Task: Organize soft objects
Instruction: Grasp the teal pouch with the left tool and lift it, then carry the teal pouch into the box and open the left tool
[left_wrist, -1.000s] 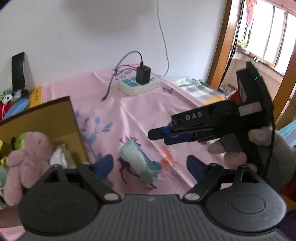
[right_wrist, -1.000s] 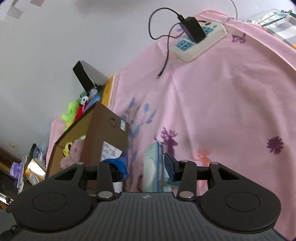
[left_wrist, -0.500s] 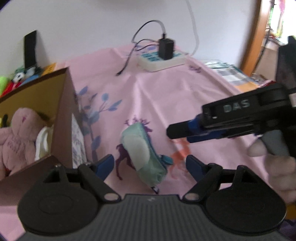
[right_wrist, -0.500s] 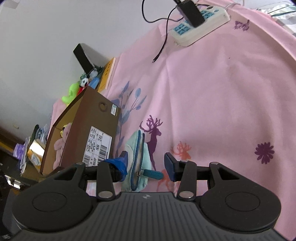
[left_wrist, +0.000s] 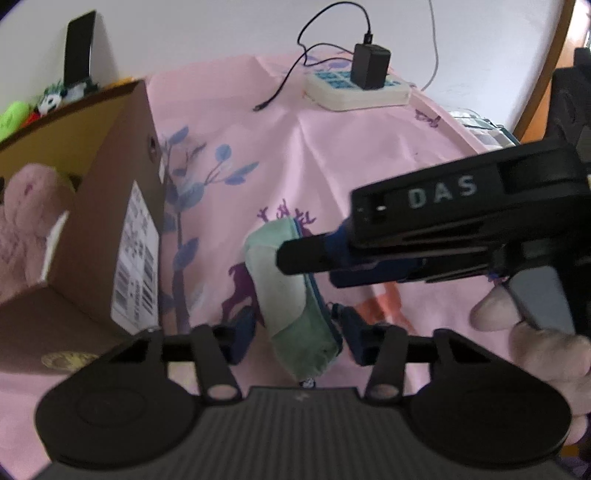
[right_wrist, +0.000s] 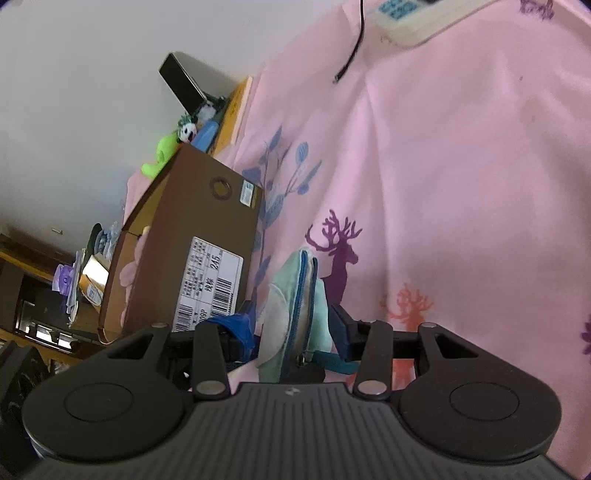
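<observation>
A soft mint-green pouch (left_wrist: 291, 291) with a blue zipper lies on the pink cloth; it also shows in the right wrist view (right_wrist: 295, 317). My left gripper (left_wrist: 295, 328) has its fingers on either side of the pouch's near end, pressing on it. My right gripper (right_wrist: 291, 332) also straddles the pouch, its fingers against both sides. In the left wrist view the right gripper (left_wrist: 424, 236) reaches in from the right over the pouch. A brown cardboard box (left_wrist: 122, 206) stands at the left with a pink plush toy (left_wrist: 26, 229) inside.
A white power strip (left_wrist: 354, 88) with a black charger and cables lies at the back of the pink cloth (left_wrist: 351, 155). Small plush toys (right_wrist: 173, 144) and a black phone (right_wrist: 181, 81) sit behind the box (right_wrist: 192, 240). Shelves with clutter stand at the far left.
Both grippers have moved in on the pouch and narrowed around it. The left gripper has come lower and closer; the box side now faces it.
</observation>
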